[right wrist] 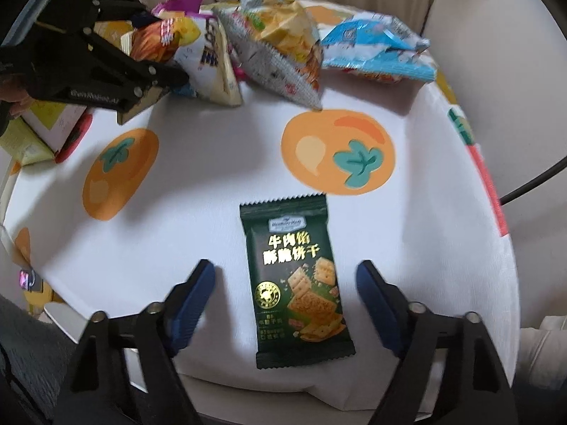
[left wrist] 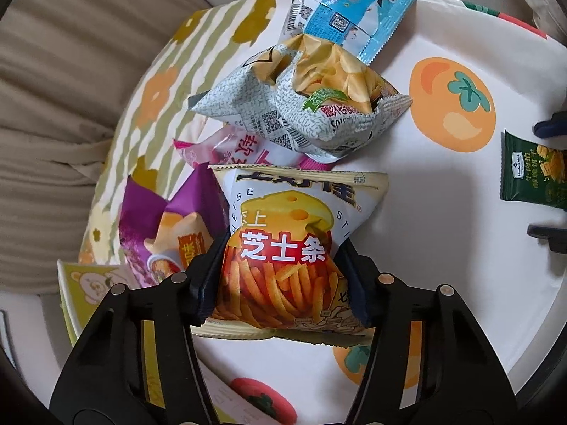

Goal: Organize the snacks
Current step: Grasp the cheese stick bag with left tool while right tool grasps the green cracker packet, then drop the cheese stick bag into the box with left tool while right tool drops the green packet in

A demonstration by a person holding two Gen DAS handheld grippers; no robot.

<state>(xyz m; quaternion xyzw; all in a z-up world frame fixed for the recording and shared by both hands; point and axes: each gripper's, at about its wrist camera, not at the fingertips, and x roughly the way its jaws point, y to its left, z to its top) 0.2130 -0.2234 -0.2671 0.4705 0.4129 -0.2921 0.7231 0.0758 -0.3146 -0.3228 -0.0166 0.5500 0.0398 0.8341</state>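
A cream cheese-stick bag [left wrist: 283, 212] lies at the near end of a heap of snacks on the fruit-print tablecloth [left wrist: 443, 219]. My left gripper [left wrist: 280, 272] is shut on it, both pads pressing its sides; the right wrist view shows the same grip [right wrist: 163, 46] on that bag [right wrist: 212, 63]. A dark green biscuit packet [right wrist: 297, 283] lies flat on the cloth, apart from the heap. My right gripper [right wrist: 285, 272] stands open astride it, with a gap between each blue pad [right wrist: 193, 301] and the packet. The left wrist view catches this packet [left wrist: 535, 173] at its right edge.
Behind the cheese bag are a grey chip bag [left wrist: 301, 102], a blue bag [left wrist: 347, 10], a pink packet [left wrist: 241, 148] and a purple bag [left wrist: 166, 226]. A yellow-green box [right wrist: 53, 120] stands at the table's left edge. A beige sofa [left wrist: 53, 106] lies beyond.
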